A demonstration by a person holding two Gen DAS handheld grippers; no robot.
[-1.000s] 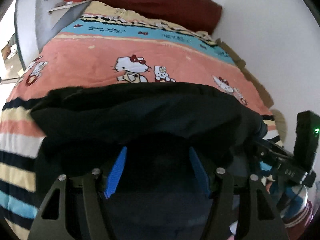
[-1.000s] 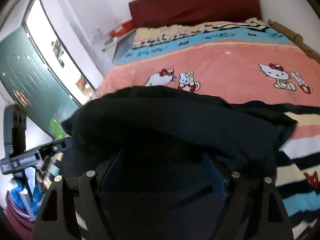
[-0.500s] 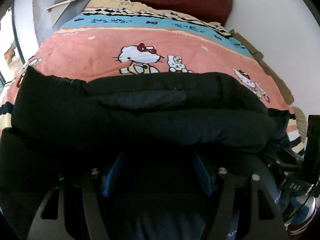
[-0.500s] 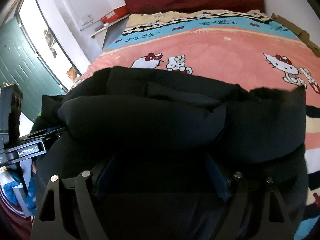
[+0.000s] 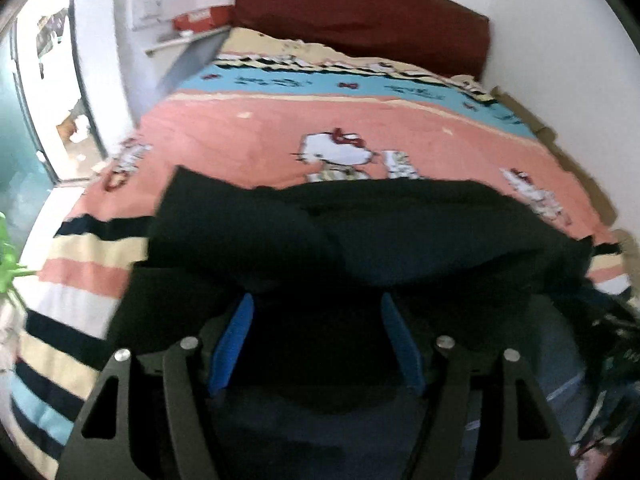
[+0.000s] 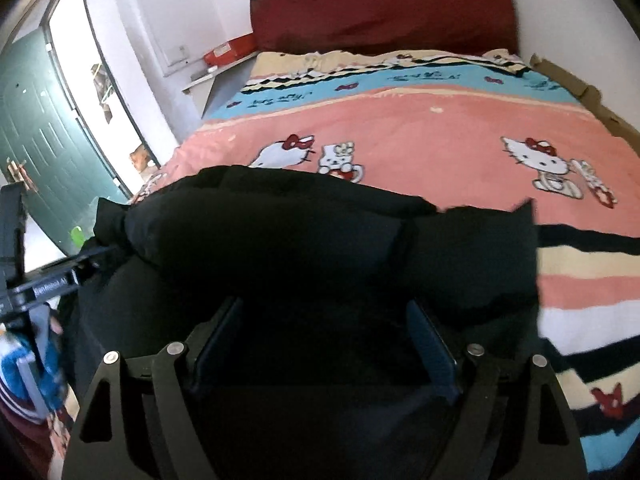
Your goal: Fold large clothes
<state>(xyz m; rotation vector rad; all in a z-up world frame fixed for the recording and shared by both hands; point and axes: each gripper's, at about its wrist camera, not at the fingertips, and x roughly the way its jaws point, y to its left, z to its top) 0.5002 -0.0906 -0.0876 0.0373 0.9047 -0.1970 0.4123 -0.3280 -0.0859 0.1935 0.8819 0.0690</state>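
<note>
The left gripper (image 5: 316, 344) is sitting low at the near edge of the bed, its blue pads (image 5: 234, 340) spread wide with dark cloth bulging between and over them; whether they are pinching any of it I cannot tell, since the fabric is hiding the tips. The right gripper (image 6: 324, 344) is showing the same picture: its pads (image 6: 434, 352) are standing apart, the black garment (image 6: 320, 240) is heaped across the gap, and its grip is just as unclear.

The garment (image 5: 360, 240) is lying directly ahead of both tools, bunched in a thick roll whose long axis is running crosswise, left to right, across the foot of the bed. Each tool is working at its own end of that roll, so neither looks nearer; the next move probably calls for both to carry the near edge forward together.

Beyond the roll, the pink cartoon-cat bedspread (image 6: 420, 140) is stretching bare towards the dark red headboard (image 6: 380, 12). A red box (image 6: 230, 52) is resting on a shelf by the wall; what it contains is not showing.
</note>
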